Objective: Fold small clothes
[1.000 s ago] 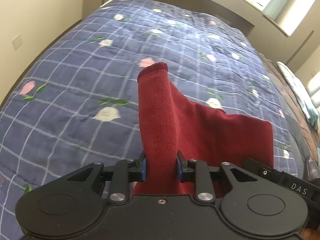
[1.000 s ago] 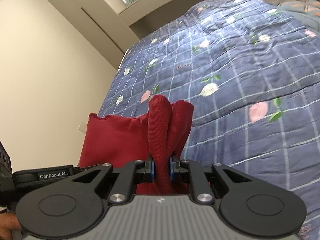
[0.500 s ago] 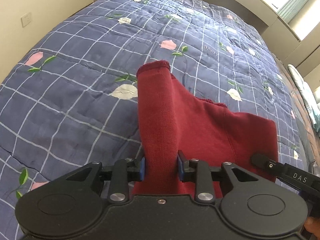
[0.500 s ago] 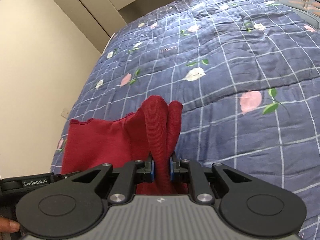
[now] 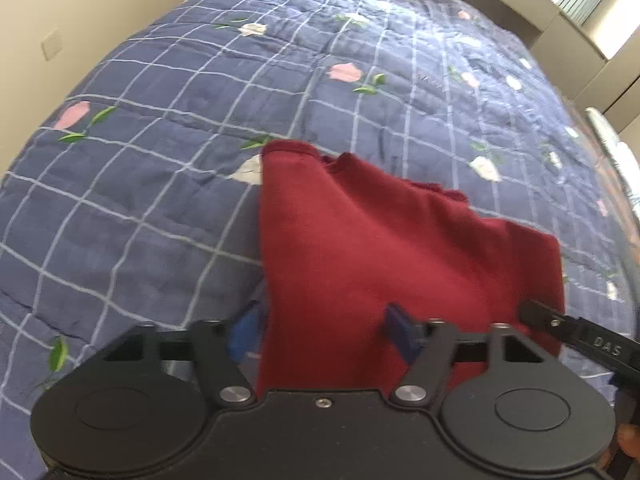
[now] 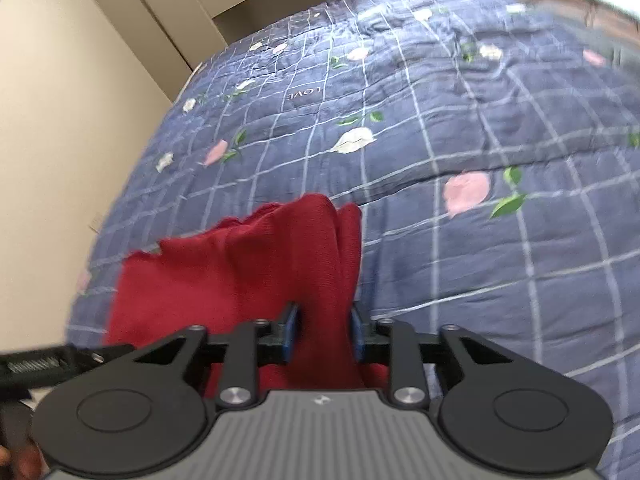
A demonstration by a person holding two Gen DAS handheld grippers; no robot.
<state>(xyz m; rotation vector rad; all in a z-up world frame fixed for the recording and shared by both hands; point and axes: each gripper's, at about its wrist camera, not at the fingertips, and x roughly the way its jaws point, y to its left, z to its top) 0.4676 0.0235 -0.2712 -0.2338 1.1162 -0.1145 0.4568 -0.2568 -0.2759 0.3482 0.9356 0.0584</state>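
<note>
Spreading wide, the left gripper (image 5: 324, 330) has just let go of the red garment (image 5: 392, 256); the right gripper (image 6: 322, 334), opening less, still flanks a bunched fold. Cloth runs forward from both onto the quilt (image 5: 160, 184).

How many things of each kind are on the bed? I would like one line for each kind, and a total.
Red garment: 1
Blue checked floral quilt: 1
Handheld grippers: 2, left gripper, right gripper
Total: 4
</note>
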